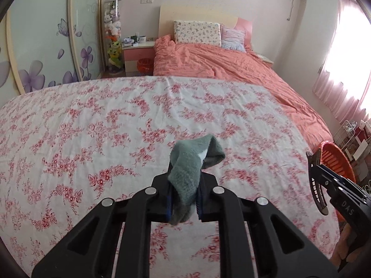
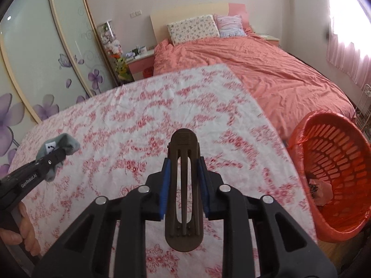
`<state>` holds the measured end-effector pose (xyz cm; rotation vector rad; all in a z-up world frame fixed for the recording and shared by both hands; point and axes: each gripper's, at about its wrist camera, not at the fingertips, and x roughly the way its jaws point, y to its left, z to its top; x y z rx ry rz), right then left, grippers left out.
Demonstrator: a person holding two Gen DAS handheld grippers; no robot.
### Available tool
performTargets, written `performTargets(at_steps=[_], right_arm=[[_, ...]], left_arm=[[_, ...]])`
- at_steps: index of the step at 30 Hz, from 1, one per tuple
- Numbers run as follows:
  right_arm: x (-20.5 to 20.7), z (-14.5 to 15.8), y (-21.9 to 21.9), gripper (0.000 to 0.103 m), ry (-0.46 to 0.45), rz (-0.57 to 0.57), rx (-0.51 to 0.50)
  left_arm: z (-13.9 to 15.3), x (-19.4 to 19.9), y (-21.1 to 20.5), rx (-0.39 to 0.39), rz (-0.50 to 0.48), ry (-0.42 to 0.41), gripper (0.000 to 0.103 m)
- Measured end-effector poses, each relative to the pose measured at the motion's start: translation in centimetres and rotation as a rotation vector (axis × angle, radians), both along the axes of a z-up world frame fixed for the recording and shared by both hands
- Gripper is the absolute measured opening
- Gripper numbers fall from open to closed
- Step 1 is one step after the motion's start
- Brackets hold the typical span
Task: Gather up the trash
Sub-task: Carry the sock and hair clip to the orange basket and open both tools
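My left gripper (image 1: 184, 199) is shut on a grey-green sock (image 1: 192, 162), which hangs a little above the flowered sheet (image 1: 92, 125). From the right wrist view the same sock (image 2: 61, 147) sticks out of the left gripper (image 2: 54, 159) at the far left. My right gripper (image 2: 184, 190) is shut on a dark brown hair comb (image 2: 184, 185), its blue pads pressing on both long sides. That comb (image 1: 316, 183) and the right gripper (image 1: 324, 180) show at the right edge of the left wrist view. An orange slatted basket (image 2: 336, 169) with an orange liner stands at the table's right side.
Beyond the flowered sheet lies a bed with a coral duvet (image 1: 220, 67) and two pillows. A crumpled wrapper (image 2: 320, 190) lies inside the basket. Wardrobe doors with purple flowers (image 2: 34, 69) run along the left. A nightstand (image 1: 138, 53) and a white wire rack (image 1: 347, 134) stand further off.
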<state>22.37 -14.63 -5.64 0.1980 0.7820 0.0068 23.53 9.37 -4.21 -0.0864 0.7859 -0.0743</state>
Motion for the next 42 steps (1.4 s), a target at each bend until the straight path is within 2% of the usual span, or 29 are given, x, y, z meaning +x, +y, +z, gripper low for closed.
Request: performTargets(at_steps=[7, 12, 24, 30, 35, 36, 38, 39, 40, 42], right_arm=[[-3.3, 4.4, -3.4, 0.023, -0.087, -0.057, 0.004], [-5.6, 6.1, -6.2, 0.023, -0.120, -0.100, 0.007], [-10.2, 6.9, -14.9, 0.023, -0.159, -0.245, 0.036], [-11.2, 6.4, -21.2, 0.023, -0.168, -0.343, 0.097], [-10.3, 5.4, -25.6, 0.024, -0.165, -0.390, 0.130], [-9.9, 5.1, -26.5, 0.024, -0.159, -0.389, 0.146], [-9.2, 4.3, -27.9, 0.027, -0.148, -0.400, 0.168], [-8.9, 4.1, -28.4, 0.037, -0.140, -0.411, 0.172], [-8.7, 3.6, -28.9, 0.042, -0.133, -0.424, 0.176], [-8.8, 2.8, -29.7, 0.048, -0.121, -0.441, 0.187]], left_arm=[[3.1, -1.5, -3.3, -0.011, -0.053, -0.056, 0.015], [4.4, -2.2, -6.1, -0.021, -0.097, -0.072, 0.015], [5.6, -3.4, -16.7, -0.061, -0.288, -0.073, 0.015], [4.6, -2.9, -23.9, -0.092, -0.418, -0.049, 0.015], [3.0, -1.8, -29.6, -0.097, -0.505, -0.007, 0.016], [2.7, -1.7, -30.2, -0.091, -0.514, 0.002, 0.018], [1.5, -1.0, -31.6, -0.070, -0.523, 0.029, 0.033], [1.2, -0.9, -31.9, -0.063, -0.518, 0.037, 0.045], [0.7, -0.7, -32.0, -0.055, -0.511, 0.044, 0.050], [-0.3, -0.6, -31.7, -0.043, -0.498, 0.066, 0.051]])
